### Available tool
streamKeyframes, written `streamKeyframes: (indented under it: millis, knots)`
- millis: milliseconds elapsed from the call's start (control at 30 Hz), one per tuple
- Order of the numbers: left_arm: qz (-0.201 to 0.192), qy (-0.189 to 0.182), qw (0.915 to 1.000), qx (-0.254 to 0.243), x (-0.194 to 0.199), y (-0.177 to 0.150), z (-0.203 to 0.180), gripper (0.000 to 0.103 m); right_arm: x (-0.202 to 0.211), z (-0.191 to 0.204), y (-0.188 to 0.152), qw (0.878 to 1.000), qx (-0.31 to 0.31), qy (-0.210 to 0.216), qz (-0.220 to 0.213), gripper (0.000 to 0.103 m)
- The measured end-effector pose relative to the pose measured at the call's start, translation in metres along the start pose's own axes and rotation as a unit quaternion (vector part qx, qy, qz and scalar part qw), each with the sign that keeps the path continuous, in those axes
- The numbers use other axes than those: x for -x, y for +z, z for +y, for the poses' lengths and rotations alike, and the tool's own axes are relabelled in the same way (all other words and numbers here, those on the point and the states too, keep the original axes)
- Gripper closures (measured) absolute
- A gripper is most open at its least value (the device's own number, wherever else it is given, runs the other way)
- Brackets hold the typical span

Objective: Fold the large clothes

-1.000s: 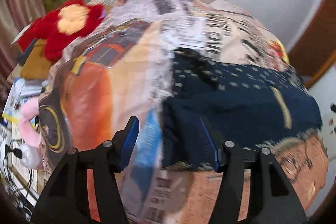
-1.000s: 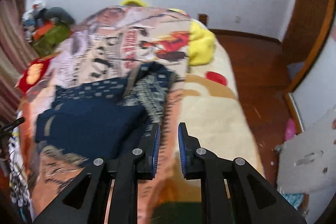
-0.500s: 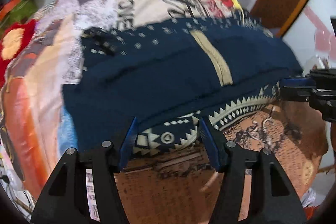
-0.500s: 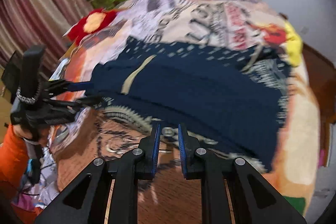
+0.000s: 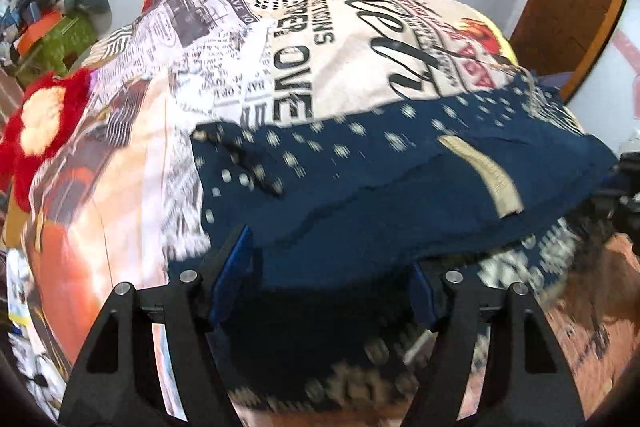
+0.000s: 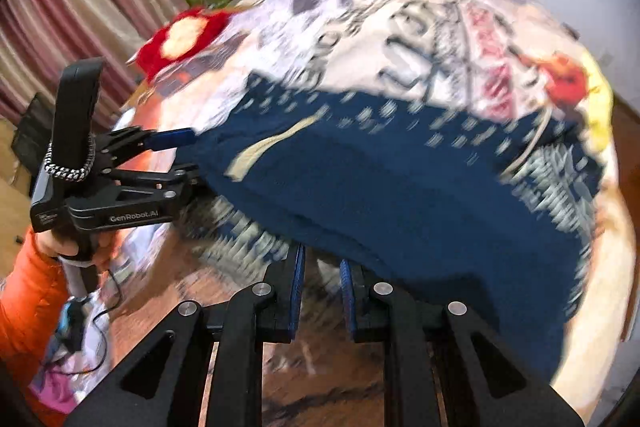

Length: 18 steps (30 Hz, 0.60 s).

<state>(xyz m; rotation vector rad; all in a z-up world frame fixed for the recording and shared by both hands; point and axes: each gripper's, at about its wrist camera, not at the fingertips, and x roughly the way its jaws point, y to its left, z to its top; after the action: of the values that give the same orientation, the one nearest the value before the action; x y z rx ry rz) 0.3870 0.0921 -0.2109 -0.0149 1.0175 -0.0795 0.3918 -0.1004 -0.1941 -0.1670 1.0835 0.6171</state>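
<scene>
Left gripper spread wide around the navy garment edge on the bed, right gripper nearly closed, can't tell if it's pinching cloth

Both views are evenly lit, soft daylight-ish, no harsh glare or hard shadows, just a dark patch under the navy cloth near the left tongs. Heavy fisheye bend w/ black corners. Right wrist view is smeared w/ motion blur across the bedspread; left view is sharper up top, blurry along the bottom edge.
</scene>
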Motion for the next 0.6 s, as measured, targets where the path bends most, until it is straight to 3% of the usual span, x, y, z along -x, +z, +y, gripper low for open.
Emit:
streamKeyframes:
  millis: [133, 267, 367, 500, 600]
  knots:
    - [0.009, 0.014, 0.9998, -0.015, -0.026, 0.026, 0.004, 0.033, -0.016, -0.019, 0.026, 1.000, 0.006, -0.025, 0.000, 0.091]
    - [0.005, 0.051, 0.9979, -0.039, -0.047, 0.058, 0.010, 0.031, -0.036, -0.040, 0.053, 0.998, 0.008, -0.061, -0.003, 0.091]
    - [0.010, 0.062, 0.9976, -0.029, -0.055, 0.081, 0.027, 0.031, -0.045, -0.058, 0.077, 0.993, 0.010, -0.118, -0.019, 0.091]
    - [-0.017, 0.123, 0.9923, -0.008, -0.041, 0.098, 0.055, 0.031, -0.035, -0.091, 0.101, 0.975, -0.016, -0.214, -0.057, 0.090]
    - [-0.034, 0.140, 0.9892, 0.023, -0.022, 0.097, 0.078, 0.031, -0.015, -0.111, 0.103, 0.977, -0.045, -0.197, -0.071, 0.090]
